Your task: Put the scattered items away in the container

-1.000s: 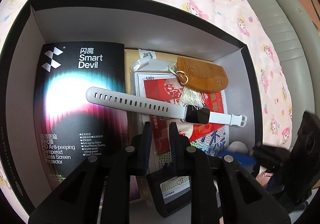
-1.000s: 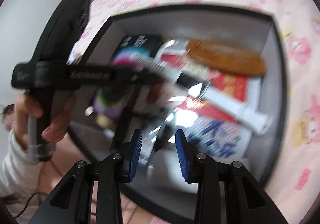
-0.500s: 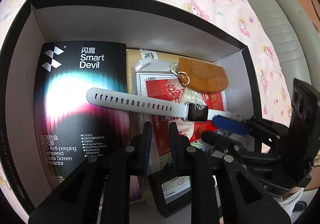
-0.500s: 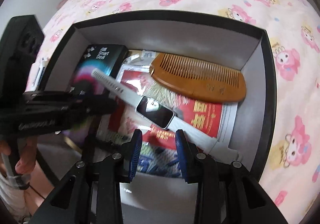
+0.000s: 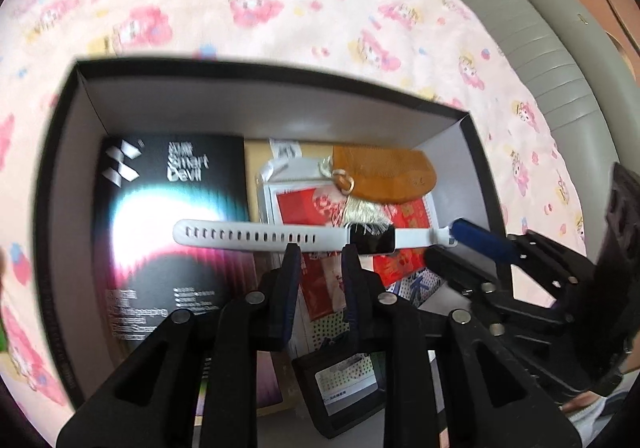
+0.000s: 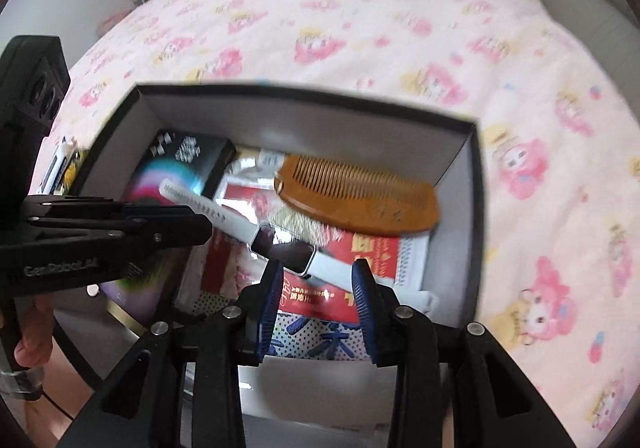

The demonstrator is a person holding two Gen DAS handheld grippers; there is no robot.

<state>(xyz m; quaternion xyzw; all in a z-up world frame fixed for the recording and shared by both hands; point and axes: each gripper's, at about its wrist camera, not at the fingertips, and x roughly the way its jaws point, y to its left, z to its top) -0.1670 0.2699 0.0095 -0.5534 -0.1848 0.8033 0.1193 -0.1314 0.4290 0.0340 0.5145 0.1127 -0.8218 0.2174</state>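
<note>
Both tools sit over the black cardboard box with pale grey inner walls [image 6: 452,151], which rests on a pink cartoon-print bedspread [image 6: 400,27]. At lower centre of its own view, the left gripper [image 5: 320,254] has its fingers drawn close with only a narrow gap, tips just under the white perforated-strap smartwatch [image 5: 280,238]; whether they touch the strap I cannot tell through the blur. The right gripper [image 6: 318,272] stands wide apart at lower centre of its view, blue-ribbed pads [image 6: 267,302] either side of the watch's short strap, gripping nothing.

Most of the tidying looks finished. Inside the box lie a black glossy screen-protector pack printed "Smart Devil" [image 5: 172,215] at the left, a red-and-white plastic-wrapped packet [image 5: 352,207] in the middle, a brown wooden comb with a cream tassel [image 6: 356,193] toward the upper right, and the watch laid across the top of them.

Left over, as far as I can judge: a small white-and-yellow object [image 6: 60,167] lies on the bedspread outside the box's left wall, at the left edge of the right view. It is partly hidden, so its kind is unclear.
</note>
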